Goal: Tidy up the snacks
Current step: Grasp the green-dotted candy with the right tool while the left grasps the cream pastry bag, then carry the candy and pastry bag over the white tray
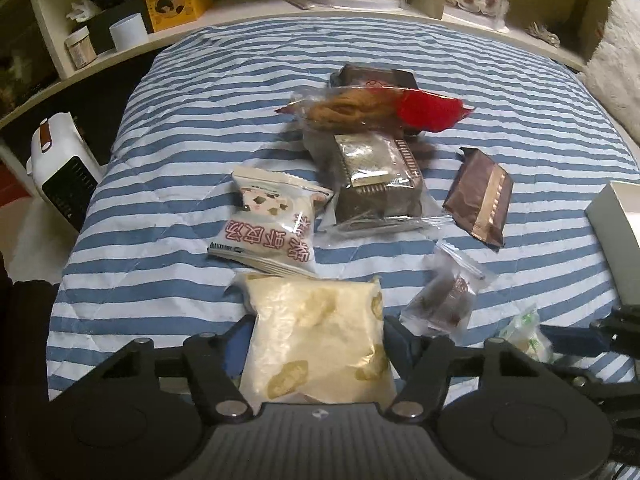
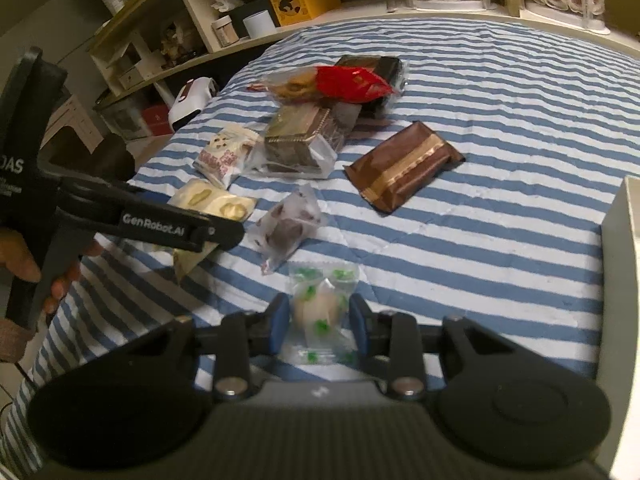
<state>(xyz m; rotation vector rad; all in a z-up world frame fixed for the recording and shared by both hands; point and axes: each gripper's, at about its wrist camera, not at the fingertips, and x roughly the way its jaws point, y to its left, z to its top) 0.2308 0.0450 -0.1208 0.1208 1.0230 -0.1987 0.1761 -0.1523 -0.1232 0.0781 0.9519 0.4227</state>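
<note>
On the striped bed (image 1: 168,168) the snacks lie scattered, and each hand-held gripper is placed around one of them. The left hand-held gripper (image 1: 316,340) straddles a cream packet (image 1: 316,344) printed with yellow shapes; its blue pads stand at the packet's two long edges, seemingly touching but without visibly pinching the wrapper. The right hand-held gripper (image 2: 319,322) brackets a small clear green-dotted sweet (image 2: 320,308), with a narrow gap showing between each pad and the round sweet inside, so its jaws are part open and not yet gripping. A white box (image 2: 624,280) stands at the right edge of the bed, probably where the snacks are to go, though its inside is hidden. To do this step well, each gripper should probably close on the solid body of its snack rather than the loose crinkled wrapper ends, which would likely slip. The cream packet looks soft and puffy, so a gentle squeeze near its middle should hold it without crushing the contents. The sweet is small and rounded, and the pads ought to meet it squarely at its widest part so it does not squirt forward. A dark wrapped snack (image 2: 286,228) lies just beyond the sweet and the cow-print packet (image 1: 272,220) just beyond the cream one, so lifting straight up should avoid dragging the neighbours.
</note>
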